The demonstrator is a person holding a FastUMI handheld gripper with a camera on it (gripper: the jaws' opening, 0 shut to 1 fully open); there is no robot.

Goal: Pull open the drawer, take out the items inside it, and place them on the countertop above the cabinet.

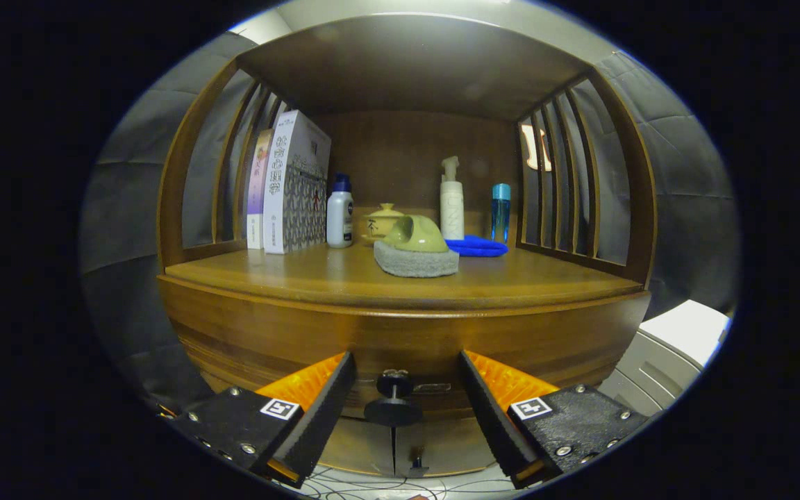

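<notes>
A wooden cabinet stands ahead with its drawer front (407, 340) closed below the countertop (344, 278). The drawer's black round knob (394, 406) sticks out toward me. My gripper (407, 403) is open, its two black-and-orange fingers (317, 410) on either side of the knob, not touching it. On the countertop sit a yellow-handled scrub pad (416, 248) near the front middle and a blue cloth (476, 246) just behind it. What the drawer holds is hidden.
At the back of the shelf stand boxes (292, 184) on the left, a white bottle with a blue cap (339, 212), a yellow lidded pot (382, 221), a white pump bottle (451, 201) and a blue bottle (500, 208). Slatted side walls (560, 187) flank the counter. A white unit (678, 340) stands at the right.
</notes>
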